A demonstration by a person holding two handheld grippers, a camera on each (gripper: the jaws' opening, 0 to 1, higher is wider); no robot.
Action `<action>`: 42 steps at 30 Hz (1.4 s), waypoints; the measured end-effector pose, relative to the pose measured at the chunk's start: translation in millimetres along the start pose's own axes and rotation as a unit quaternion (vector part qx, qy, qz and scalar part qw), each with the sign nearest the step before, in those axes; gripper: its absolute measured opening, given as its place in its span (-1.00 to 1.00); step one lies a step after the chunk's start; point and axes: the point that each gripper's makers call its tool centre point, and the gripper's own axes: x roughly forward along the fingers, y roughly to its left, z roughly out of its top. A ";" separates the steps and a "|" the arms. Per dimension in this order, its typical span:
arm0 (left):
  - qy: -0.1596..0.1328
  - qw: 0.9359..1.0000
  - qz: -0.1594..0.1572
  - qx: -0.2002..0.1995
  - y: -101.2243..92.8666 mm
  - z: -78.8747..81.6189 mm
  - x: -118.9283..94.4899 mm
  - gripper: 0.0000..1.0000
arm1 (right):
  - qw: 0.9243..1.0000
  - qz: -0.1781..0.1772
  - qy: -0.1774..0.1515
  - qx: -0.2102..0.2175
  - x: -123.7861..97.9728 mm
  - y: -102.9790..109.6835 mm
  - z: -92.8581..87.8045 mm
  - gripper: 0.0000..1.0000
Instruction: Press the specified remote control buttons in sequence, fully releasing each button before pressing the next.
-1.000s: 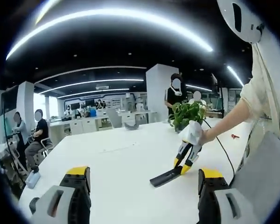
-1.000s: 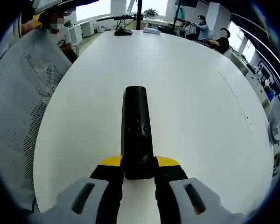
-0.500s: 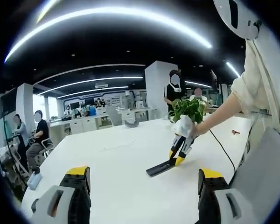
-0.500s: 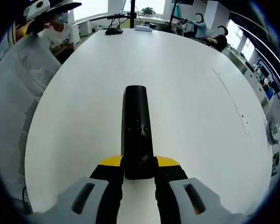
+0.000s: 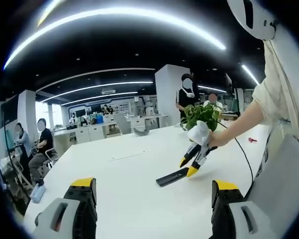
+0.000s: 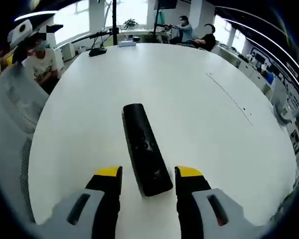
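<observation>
Remote control, black and oblong, lying flat on the white bench, its near end between the yellow-tipped jaws of the right tool. Jaws of the right tool stand apart, a gap showing on each side of the remote control; nothing is gripped. Small buttons show on the remote's upper face near its middle; their labels are too small to read. In the left gripper view the same remote control lies dark on the bench, with the right tool just at its end, held by a hand that reaches in from the right. Left tool hangs above the bench, well apart from the remote control, its two jaws spread wide and holding nothing. Potted plant stands on the bench beyond the hand. Seated people appear at the far left of the room.
</observation>
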 end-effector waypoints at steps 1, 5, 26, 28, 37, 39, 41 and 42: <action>0.000 1.000 0.000 0.000 0.0 -0.3 -0.1 1.00 | 1.000 -0.004 -0.012 0.020 -1.7 1.5 1.5 0.08; 0.000 1.000 -0.002 0.003 -1.2 0.0 0.3 1.00 | 0.994 -0.029 -0.061 0.084 -15.2 9.5 8.2 0.46; -0.002 1.000 -0.003 0.008 -2.0 1.8 2.0 1.00 | 0.964 -0.105 -0.186 0.158 -93.8 43.3 41.7 1.00; -0.002 1.000 -0.004 0.010 -2.8 1.9 2.3 1.00 | 0.961 -0.110 -0.197 0.160 -103.6 46.1 43.3 1.00; 0.000 1.000 -0.004 0.015 -3.1 1.0 2.7 1.00 | 0.951 -0.138 -0.225 0.162 -142.0 66.8 49.8 1.00; 0.002 1.000 -0.005 0.017 -3.7 0.4 2.9 1.00 | 0.950 -0.144 -0.228 0.158 -148.3 69.9 51.2 1.00; 0.000 1.000 -0.005 0.019 -4.1 1.0 2.9 1.00 | 0.947 -0.152 -0.234 0.156 -156.4 72.2 53.4 1.00; 0.001 1.000 -0.005 0.019 -4.2 1.0 2.9 1.00 | 0.946 -0.154 -0.237 0.156 -159.5 73.3 54.6 1.00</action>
